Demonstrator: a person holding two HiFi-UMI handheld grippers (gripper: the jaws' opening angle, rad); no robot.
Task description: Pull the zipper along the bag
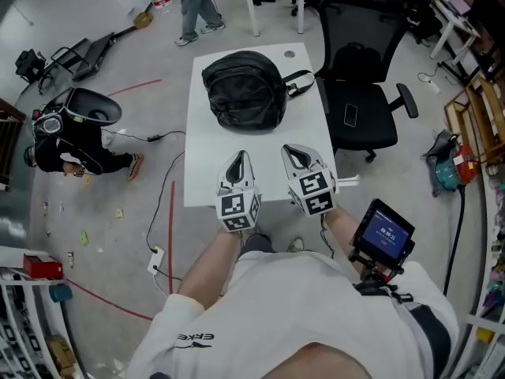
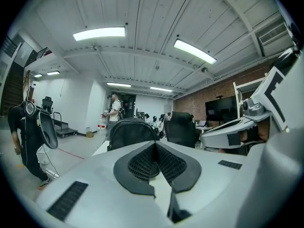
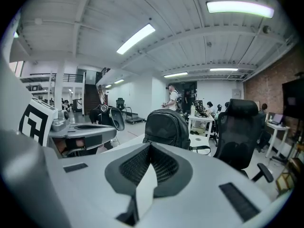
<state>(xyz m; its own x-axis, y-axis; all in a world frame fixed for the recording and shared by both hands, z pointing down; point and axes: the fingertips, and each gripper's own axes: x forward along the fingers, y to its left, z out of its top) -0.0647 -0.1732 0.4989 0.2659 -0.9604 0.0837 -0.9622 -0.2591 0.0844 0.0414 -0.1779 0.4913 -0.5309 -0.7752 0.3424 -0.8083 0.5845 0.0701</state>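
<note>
A white table (image 1: 260,176) is standing mid-floor, a black office chair (image 1: 359,109) sitting just off its right side. The black bag (image 1: 245,89) is resting at the table's far end (upright, bulging). Over the table's near edge the left gripper (image 1: 239,160) and right gripper (image 1: 292,152) are hovering side by side, jaws pressed together on nothing, well apart from the bag.

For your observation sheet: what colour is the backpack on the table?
Black, the rounded fabric backpack; head view shows it best.
</note>
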